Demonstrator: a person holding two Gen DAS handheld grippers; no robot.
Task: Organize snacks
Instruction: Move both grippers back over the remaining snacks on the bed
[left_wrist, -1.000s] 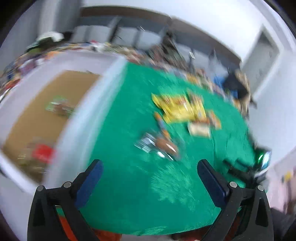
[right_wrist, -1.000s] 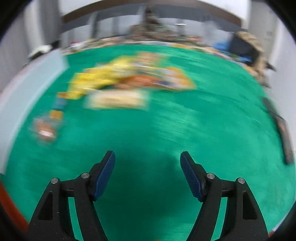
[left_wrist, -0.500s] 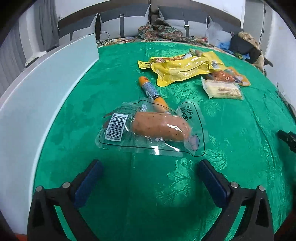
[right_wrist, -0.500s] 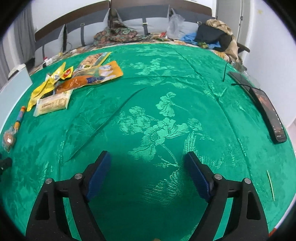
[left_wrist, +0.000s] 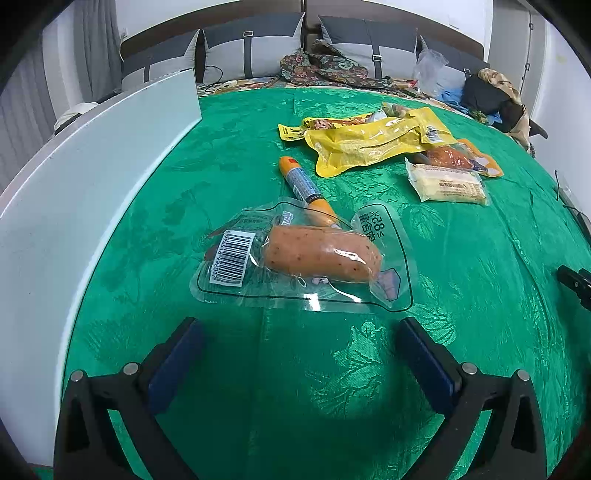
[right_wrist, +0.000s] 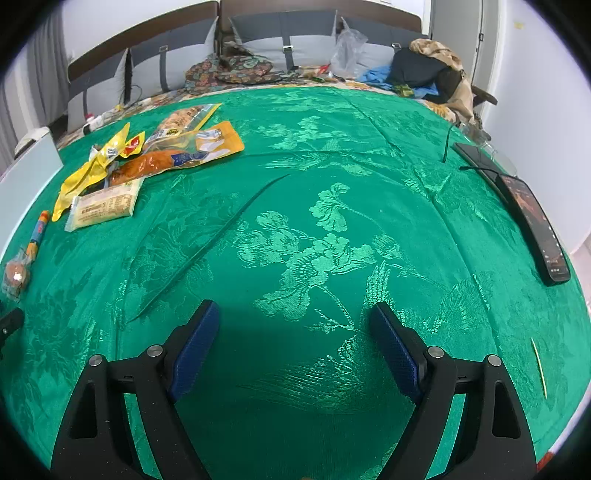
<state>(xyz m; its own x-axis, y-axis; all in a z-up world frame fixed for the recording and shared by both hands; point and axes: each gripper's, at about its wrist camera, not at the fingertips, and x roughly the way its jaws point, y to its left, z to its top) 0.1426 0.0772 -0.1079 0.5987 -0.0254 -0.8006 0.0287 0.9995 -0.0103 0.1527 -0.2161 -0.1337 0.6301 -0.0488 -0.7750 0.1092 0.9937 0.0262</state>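
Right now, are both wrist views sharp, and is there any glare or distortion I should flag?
Left wrist: sharp, glare streak on the sausage pack, fisheye bends the white box. Right wrist: sharp, sheen on the green cloth, dark vignette corners, tool shadow just ahead.

Snack packets (left_wrist: 364, 147) on green tablecloth (right_wrist: 332, 229)
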